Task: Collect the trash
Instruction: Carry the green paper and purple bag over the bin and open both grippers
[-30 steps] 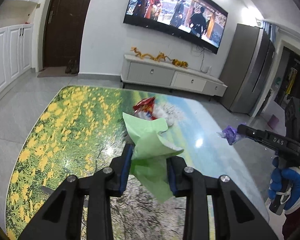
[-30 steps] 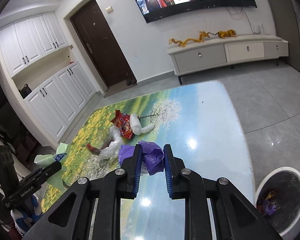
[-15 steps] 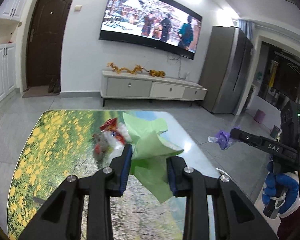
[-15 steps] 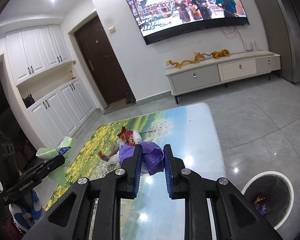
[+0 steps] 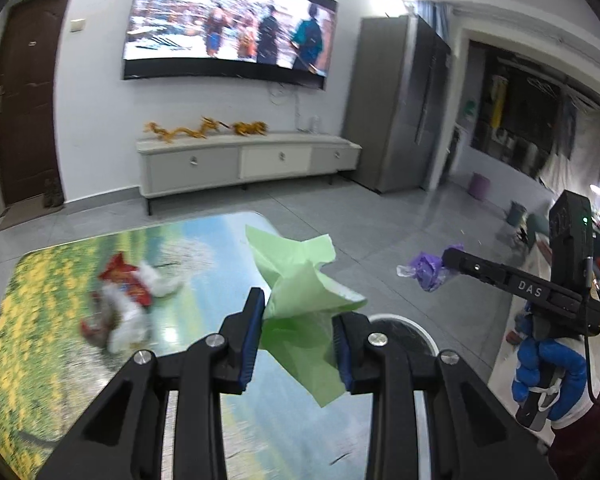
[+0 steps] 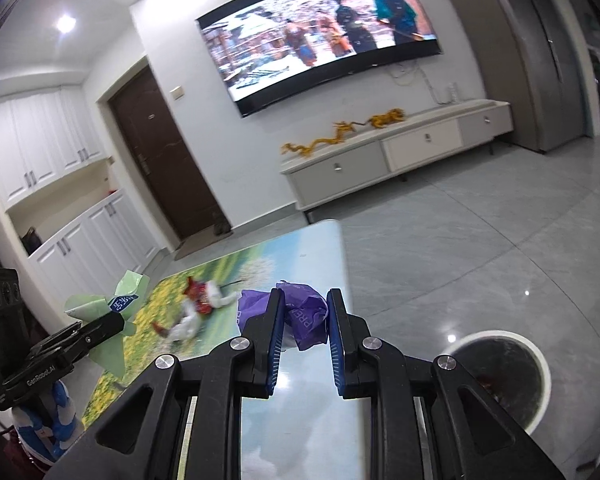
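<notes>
A: Both grippers have swung away from the middle of the table toward its right edge since a second ago; the bin, which the left camera did not show then, now sits just beyond the left gripper's fingers.

B: What does the left gripper [image 5: 298, 334] carry?

A: Its jaws are clamped on a crumpled green wrapper [image 5: 300, 280]; the wrapper sticks up and out past the blue pads, above the table [image 5: 52, 280] edge and the white rim of the bin [image 5: 412, 326].

B: And the right gripper [image 6: 302, 322]?

A: Its jaws are narrow, pinched on a scrunched purple bag [image 6: 304, 312] with white lettering; it hangs over the near right part of the table; the bin [image 6: 540, 364] stands on the grey floor tiles to the right of it, with some scraps already inside.

B: Anything left on the table?

A: A small heap; a red wrapper [image 5: 126, 280] and white crumpled plastic [image 5: 128, 320] lie together on the flowered print, well apart from both grippers.

B: Who holds the tools?

A: A hand in a blue glove [image 5: 540, 372] grips the right handle.
</notes>
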The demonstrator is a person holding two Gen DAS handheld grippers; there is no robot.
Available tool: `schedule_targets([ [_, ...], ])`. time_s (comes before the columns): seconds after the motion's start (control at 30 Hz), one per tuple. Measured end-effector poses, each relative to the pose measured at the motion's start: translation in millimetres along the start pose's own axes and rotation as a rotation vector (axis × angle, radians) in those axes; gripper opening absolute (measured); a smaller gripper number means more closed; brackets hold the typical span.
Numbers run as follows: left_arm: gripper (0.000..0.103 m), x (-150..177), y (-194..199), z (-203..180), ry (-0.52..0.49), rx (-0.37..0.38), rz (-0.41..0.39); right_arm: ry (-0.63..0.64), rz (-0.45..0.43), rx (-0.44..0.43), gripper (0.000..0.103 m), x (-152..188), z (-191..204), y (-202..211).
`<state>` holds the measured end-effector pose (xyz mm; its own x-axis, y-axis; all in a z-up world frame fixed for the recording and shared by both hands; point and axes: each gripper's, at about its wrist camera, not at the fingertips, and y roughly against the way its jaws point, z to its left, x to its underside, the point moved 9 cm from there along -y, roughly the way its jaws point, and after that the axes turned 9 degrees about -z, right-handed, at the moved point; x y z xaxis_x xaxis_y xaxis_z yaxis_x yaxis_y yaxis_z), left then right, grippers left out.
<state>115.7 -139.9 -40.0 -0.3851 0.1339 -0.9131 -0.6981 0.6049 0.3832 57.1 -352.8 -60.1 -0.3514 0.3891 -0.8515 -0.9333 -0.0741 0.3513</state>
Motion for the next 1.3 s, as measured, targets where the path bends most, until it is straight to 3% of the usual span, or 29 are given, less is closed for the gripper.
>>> schedule_targets([
  [0.47, 0.031, 45, -139, -119, -0.127, 0.190, 0.249, -0.193, 0.067, 0.218, 0.021, 37, -148, -12],
  [0.9, 0.034, 89, -230, -183, -0.110, 0.290, 0.418, -0.307, 0.193, 0.351, 0.024, 87, -240, -41],
  [1.0, 0.039, 90, -244, -193, -0.081, 0.313, 0.435, -0.318, 0.203, 0.365, 0.026, 92, -251, -46],
  [1.07, 0.056, 89, -253, -201, -0.060, 0.328, 0.440, -0.327, 0.205, 0.373, 0.033, 93, -259, -48],
  [1.1, 0.060, 89, -255, -204, -0.055, 0.328, 0.439, -0.331, 0.204, 0.377, 0.036, 92, -261, -49],
  [1.2, 0.062, 88, -257, -208, -0.050, 0.336, 0.443, -0.337, 0.201, 0.391, 0.043, 92, -267, -44],
  [1.3, 0.062, 85, -253, -208, -0.063, 0.332, 0.435, -0.342, 0.196, 0.397, 0.044, 91, -270, -40],
])
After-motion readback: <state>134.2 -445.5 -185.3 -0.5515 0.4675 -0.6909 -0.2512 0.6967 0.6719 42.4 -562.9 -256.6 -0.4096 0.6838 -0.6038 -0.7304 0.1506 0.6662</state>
